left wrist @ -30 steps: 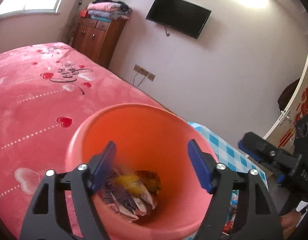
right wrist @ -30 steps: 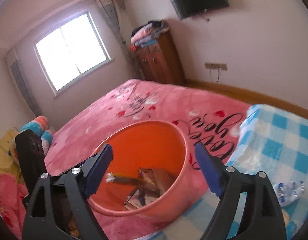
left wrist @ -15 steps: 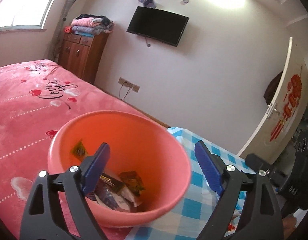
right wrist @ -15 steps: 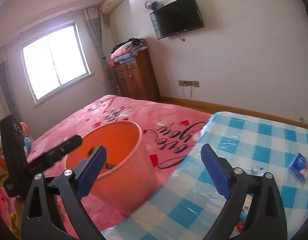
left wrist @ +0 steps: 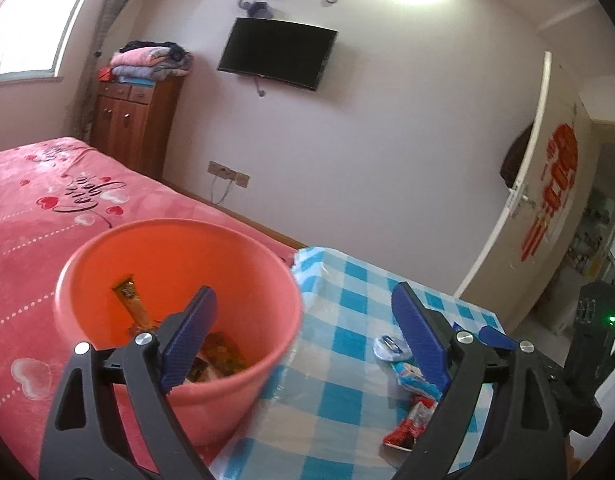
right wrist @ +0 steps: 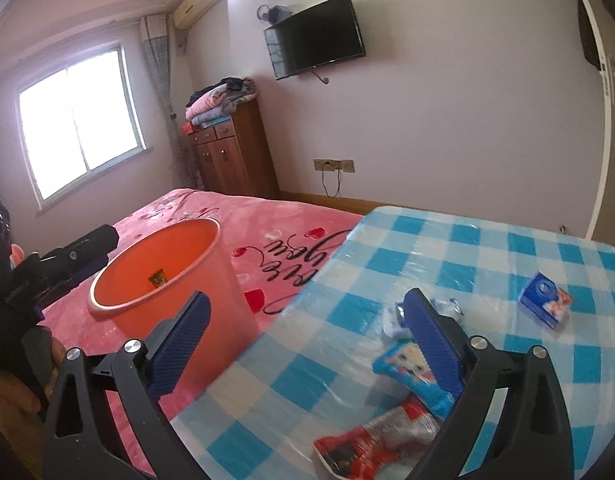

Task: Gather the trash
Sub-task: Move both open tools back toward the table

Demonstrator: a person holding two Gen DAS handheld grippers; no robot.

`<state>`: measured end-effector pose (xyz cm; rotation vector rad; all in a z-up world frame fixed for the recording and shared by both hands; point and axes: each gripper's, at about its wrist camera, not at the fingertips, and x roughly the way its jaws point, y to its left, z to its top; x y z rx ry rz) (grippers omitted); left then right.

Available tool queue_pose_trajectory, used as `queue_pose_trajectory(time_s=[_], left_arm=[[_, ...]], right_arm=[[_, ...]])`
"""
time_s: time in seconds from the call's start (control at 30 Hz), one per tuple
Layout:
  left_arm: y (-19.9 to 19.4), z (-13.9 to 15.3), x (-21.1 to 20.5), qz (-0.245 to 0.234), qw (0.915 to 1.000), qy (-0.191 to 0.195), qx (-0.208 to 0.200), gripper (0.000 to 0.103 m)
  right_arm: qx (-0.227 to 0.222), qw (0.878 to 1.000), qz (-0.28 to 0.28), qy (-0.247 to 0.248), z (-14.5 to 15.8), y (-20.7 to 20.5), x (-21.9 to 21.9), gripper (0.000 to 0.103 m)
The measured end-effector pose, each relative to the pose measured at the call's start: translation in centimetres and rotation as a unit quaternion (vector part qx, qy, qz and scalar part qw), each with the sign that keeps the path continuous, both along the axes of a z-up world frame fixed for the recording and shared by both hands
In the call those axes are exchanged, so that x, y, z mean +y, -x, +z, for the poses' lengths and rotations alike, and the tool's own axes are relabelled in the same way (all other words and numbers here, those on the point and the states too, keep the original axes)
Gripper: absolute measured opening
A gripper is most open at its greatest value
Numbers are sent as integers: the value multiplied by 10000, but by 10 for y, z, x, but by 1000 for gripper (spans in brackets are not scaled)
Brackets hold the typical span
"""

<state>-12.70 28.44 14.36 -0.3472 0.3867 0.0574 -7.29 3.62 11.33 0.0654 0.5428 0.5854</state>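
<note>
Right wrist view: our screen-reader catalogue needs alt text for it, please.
Open, empty right tongs hover over a blue-checked table strewn with snack wrappers. An orange bucket sits on the pink bed to the left.

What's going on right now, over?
Left claw opening, right claw open, both empty. Bucket holds wrappers; red packet and blue packet wait on table. Nothing blocking.

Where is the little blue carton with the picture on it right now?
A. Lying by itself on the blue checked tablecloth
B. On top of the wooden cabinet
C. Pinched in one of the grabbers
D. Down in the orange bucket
A. In the right wrist view the blue carton lies alone on the checked tablecloth, apart from the other wrappers and away from the orange bucket.
</note>
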Motion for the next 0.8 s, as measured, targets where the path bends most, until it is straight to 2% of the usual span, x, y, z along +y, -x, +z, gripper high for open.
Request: queue_pose_trajectory(time_s=[0.37, 0.8], left_arm=[[-6, -10, -56, -512, 9982, -259, 194, 90], [-16, -23, -101, -906, 9941, -425, 416, 91]], right_arm=[[-39, 9994, -357, -14, -16, 10, -45, 96], [77, 9977, -659, -99, -35, 7, -89, 96]])
